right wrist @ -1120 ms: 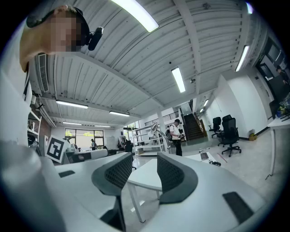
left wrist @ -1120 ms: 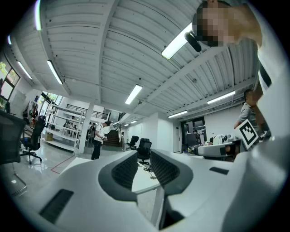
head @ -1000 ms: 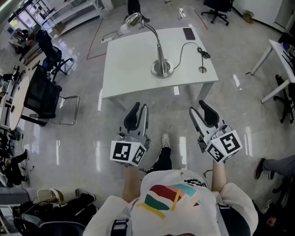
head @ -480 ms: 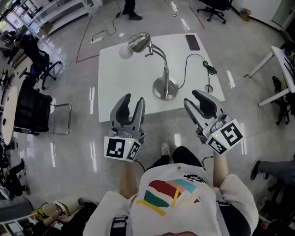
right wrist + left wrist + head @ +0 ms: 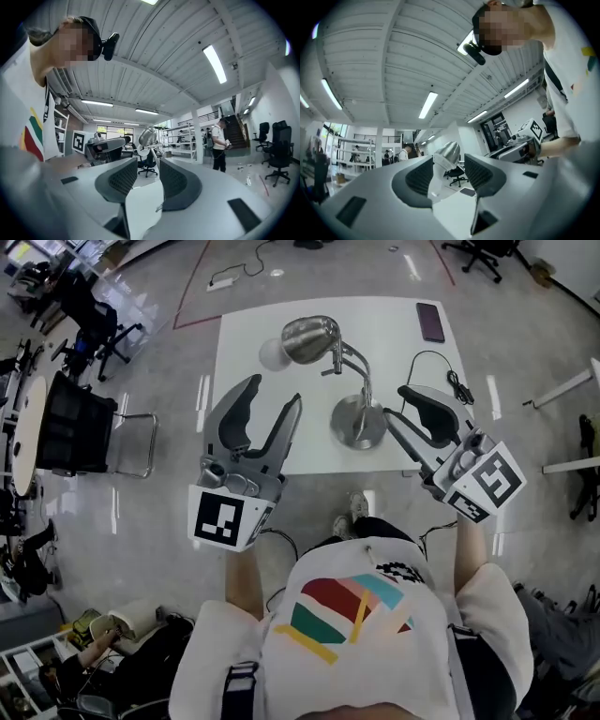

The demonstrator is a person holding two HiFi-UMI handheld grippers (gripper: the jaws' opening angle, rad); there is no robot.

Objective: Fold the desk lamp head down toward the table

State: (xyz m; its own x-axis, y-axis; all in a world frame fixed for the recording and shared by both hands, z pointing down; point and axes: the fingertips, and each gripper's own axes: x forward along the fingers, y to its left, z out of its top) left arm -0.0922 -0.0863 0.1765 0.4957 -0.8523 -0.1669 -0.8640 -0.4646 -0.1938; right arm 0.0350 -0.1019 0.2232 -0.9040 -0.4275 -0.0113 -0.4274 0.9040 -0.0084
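Note:
A silver desk lamp stands on the white table (image 5: pixel 244 442). Its round base (image 5: pixel 359 424) is near the front edge, and a curved neck rises to the metal head (image 5: pixel 310 338) with a white bulb (image 5: pixel 273 354). My left gripper (image 5: pixel 273 397) hangs over the table's front left, short of the lamp. Its jaws are opening and nothing is between them. My right gripper (image 5: pixel 397 405) is open and empty, just right of the base. The lamp head (image 5: pixel 448 152) shows beyond the jaws in the left gripper view. In the right gripper view the lamp head (image 5: pixel 147 136) shows the same way.
A dark phone (image 5: pixel 431 322) lies at the table's far right corner, and the lamp's black cable (image 5: pixel 448 376) loops along the right side. A black office chair (image 5: pixel 77 424) stands left of the table. Another table's leg (image 5: pixel 562 390) is at the right. A person (image 5: pixel 218 140) stands in the distance.
Both grippers have moved forward and up, from over the floor to over the table's front edge. The left jaws have spread wider. The table and lamp now appear closer.

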